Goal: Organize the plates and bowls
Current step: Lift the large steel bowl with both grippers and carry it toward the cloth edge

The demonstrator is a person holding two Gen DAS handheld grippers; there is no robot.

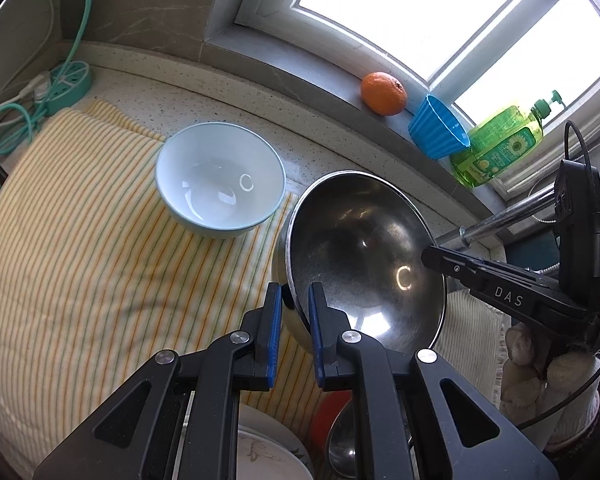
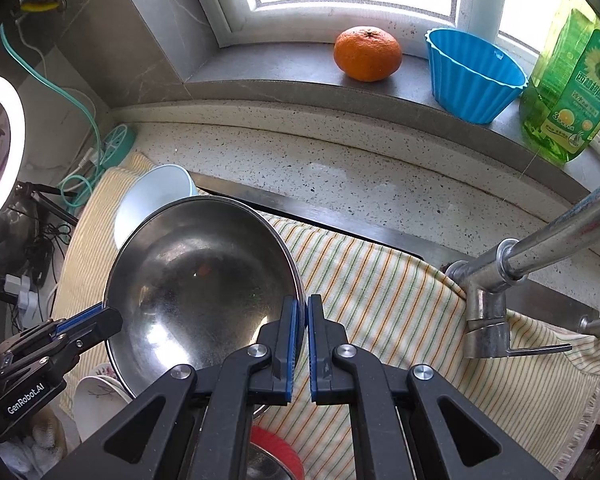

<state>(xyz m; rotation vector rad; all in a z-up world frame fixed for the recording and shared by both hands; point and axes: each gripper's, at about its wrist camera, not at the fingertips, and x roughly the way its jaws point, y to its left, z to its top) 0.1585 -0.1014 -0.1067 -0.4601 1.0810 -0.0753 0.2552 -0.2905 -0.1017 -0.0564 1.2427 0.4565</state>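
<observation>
Fingers [image 1: 276,316] of the left gripper [image 1: 296,312] pinch the near rim of the steel bowl [image 1: 364,256], held tilted above the striped cloth [image 1: 80,260], beside the white bowl [image 1: 220,178]. Right wrist view: right gripper [image 2: 302,320] fingers [image 2: 290,328] clamp the same bowl's opposite rim; its other side sits in the left gripper.

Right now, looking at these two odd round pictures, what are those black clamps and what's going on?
No robot here: a person holds a hand-held gripper in each hand, and a fisheye camera on each looks along its two blue-padded fingers.

One picture is from the left hand-held gripper, the other from the right hand-held gripper. Both are shut on opposite rims of one steel bowl, held tilted above a striped cloth.

A pale blue bowl stands on the cloth. On the windowsill: an orange, a blue fluted cup and green dish soap. A tap reaches in from the right.
</observation>
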